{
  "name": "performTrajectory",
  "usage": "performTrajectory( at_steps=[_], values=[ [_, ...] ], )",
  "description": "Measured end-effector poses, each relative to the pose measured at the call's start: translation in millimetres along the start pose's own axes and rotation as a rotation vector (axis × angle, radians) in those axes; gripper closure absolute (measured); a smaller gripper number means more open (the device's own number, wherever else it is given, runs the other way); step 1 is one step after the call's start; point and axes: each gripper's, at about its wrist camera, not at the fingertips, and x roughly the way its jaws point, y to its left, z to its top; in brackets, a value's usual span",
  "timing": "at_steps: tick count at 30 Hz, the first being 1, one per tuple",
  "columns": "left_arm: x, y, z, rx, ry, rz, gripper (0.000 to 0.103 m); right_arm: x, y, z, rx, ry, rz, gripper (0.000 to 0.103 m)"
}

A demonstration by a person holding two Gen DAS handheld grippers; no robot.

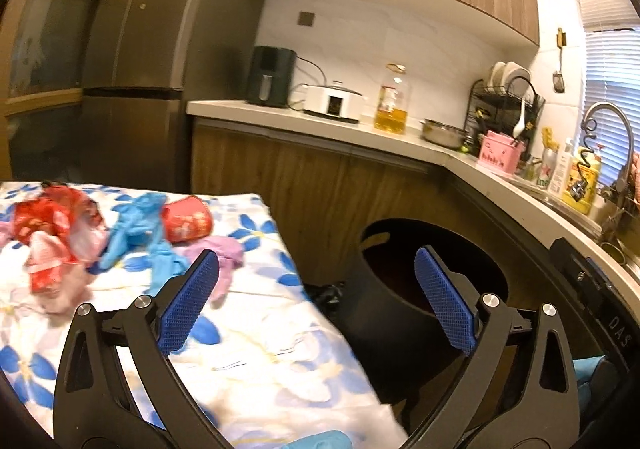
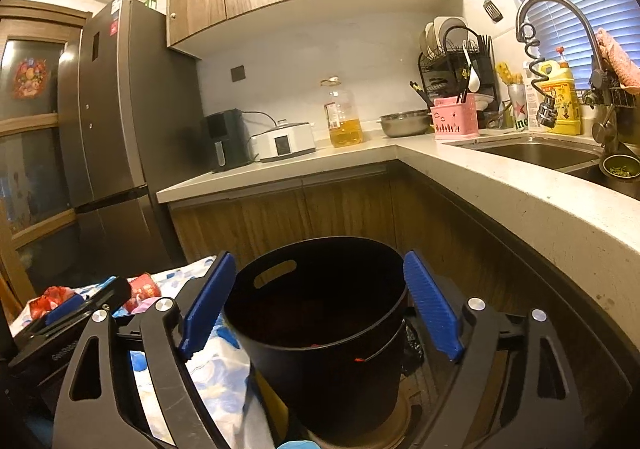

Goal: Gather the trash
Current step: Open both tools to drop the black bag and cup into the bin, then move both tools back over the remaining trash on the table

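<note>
Wrappers (image 1: 48, 233) and blue gloves (image 1: 140, 233) litter the floral cloth (image 1: 256, 349). Both grippers, left (image 1: 316, 301) and right (image 2: 320, 309), gape empty by the black bin (image 2: 320, 329), which perhaps holds scraps.

I see open air above the black bin (image 2: 320, 313); the tabletop (image 1: 256, 361) edge crowds its left, the counter (image 2: 560, 225) hems its right.

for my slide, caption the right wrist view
Open right hand-held gripper facing black bin beside floral table.
</note>
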Motion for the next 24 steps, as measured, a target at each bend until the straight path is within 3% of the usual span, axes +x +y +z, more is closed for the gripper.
performTrajectory(
  at_steps=[12,24],
  values=[
    [-49,54,-8,-0.031,-0.051,0.154,0.006,-22,35,-9,-0.028,-0.011,0.055,0.017],
    [-68,107,-18,-0.08,-0.041,0.27,0.006,-23,78,-21,-0.062,0.005,0.129,0.017]
  ],
)
